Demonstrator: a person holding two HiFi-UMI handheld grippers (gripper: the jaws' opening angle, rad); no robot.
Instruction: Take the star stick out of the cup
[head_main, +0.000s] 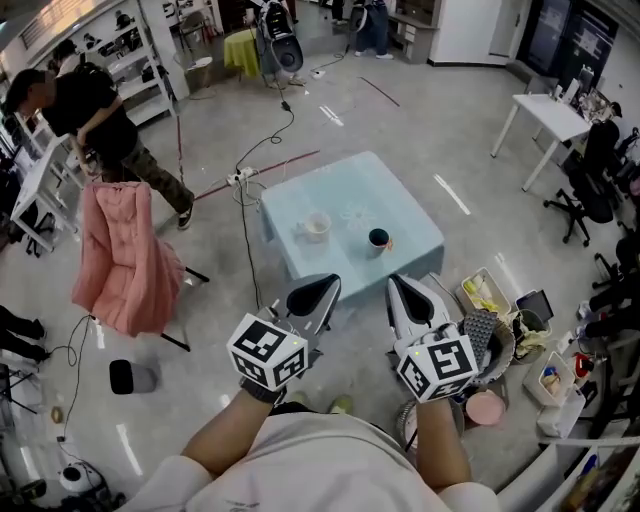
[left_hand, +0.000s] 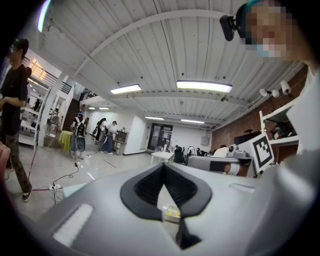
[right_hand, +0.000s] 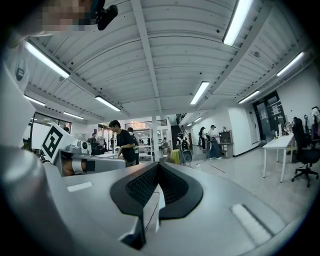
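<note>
A low light-blue table (head_main: 400, 205) stands ahead of me in the head view. On it sit a white cup (head_main: 316, 226) and a dark cup (head_main: 378, 239) with a small orange bit at its rim; I cannot make out the star stick. My left gripper (head_main: 325, 285) and right gripper (head_main: 397, 283) are held side by side close to my body, short of the table's near edge. Both are shut with nothing between the jaws. The left gripper (left_hand: 163, 167) and the right gripper (right_hand: 159, 166) point across the room at ceiling height, showing no cup.
A pink coat hangs on a stand (head_main: 120, 250) to the left. Cables (head_main: 243, 180) run over the floor behind the table. Bins and boxes (head_main: 490, 300) crowd the floor at the right. A white desk (head_main: 548, 115) and office chairs (head_main: 590, 190) stand farther right. A person (head_main: 95, 115) is at the far left.
</note>
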